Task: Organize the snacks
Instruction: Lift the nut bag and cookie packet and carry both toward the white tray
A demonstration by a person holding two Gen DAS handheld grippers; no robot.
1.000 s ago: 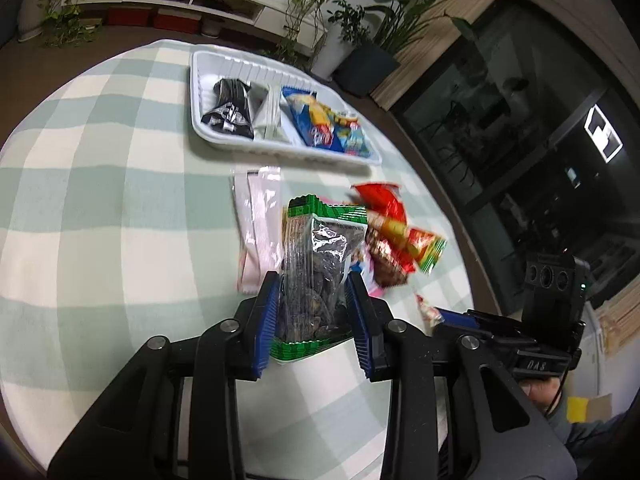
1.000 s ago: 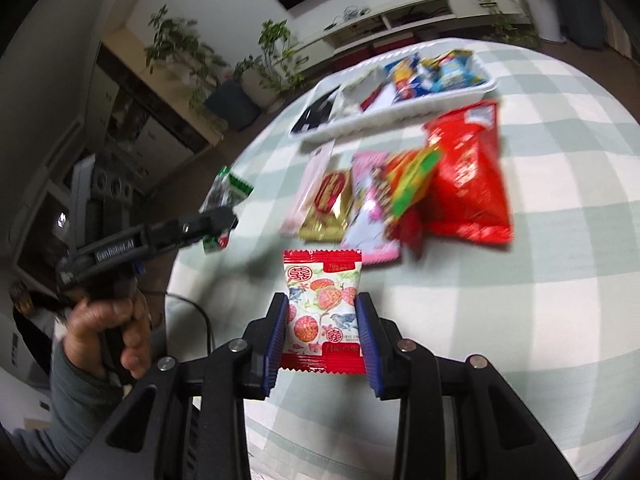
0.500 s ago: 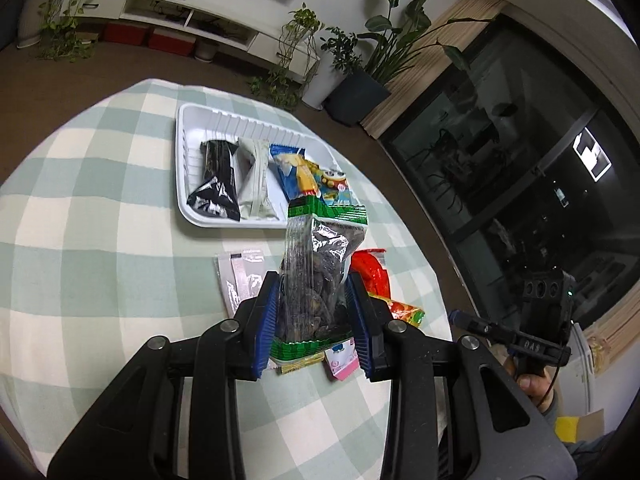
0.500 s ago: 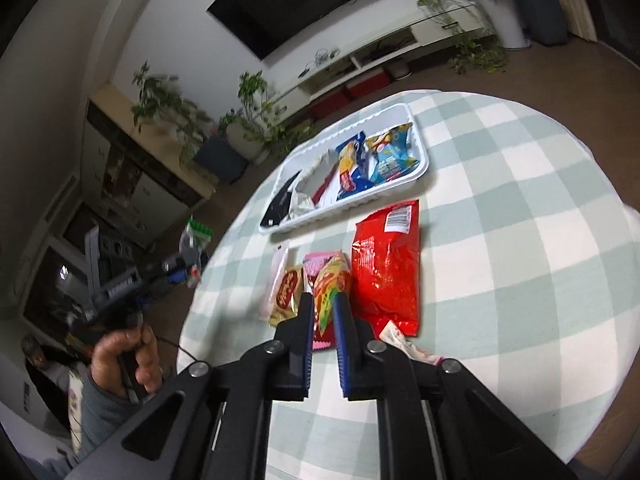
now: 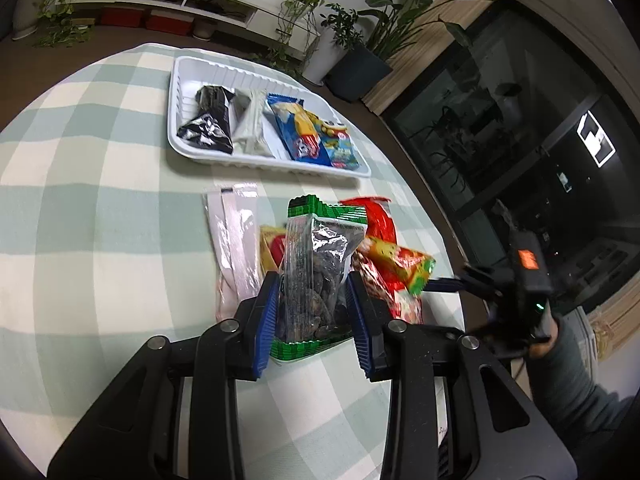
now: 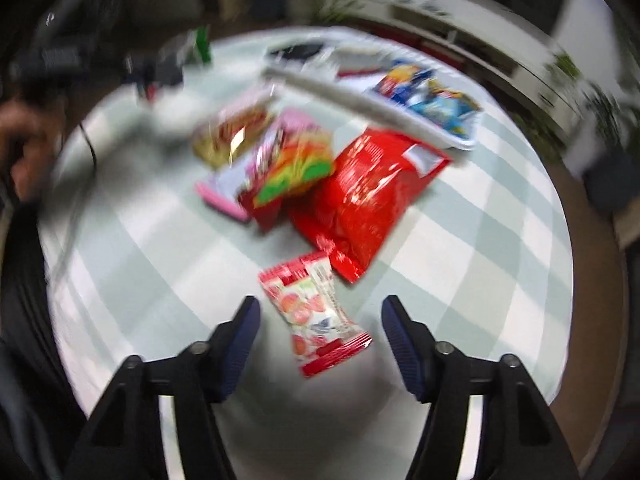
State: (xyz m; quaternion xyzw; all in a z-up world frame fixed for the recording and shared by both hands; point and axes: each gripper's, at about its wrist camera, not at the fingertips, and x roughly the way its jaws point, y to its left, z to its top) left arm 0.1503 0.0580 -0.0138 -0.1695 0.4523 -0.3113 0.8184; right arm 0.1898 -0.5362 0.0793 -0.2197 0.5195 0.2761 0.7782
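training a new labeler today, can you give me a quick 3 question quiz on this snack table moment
1. True or false: the left gripper is shut on the green-edged clear bag.
2. Multiple choice: the right gripper is A) shut on the big red bag, B) open with the strawberry-print packet lying between its fingers, C) inside the white tray.
3. Fill in: the black packet lies in the ____.

Key: 1 true; 2 B; 3 white tray.
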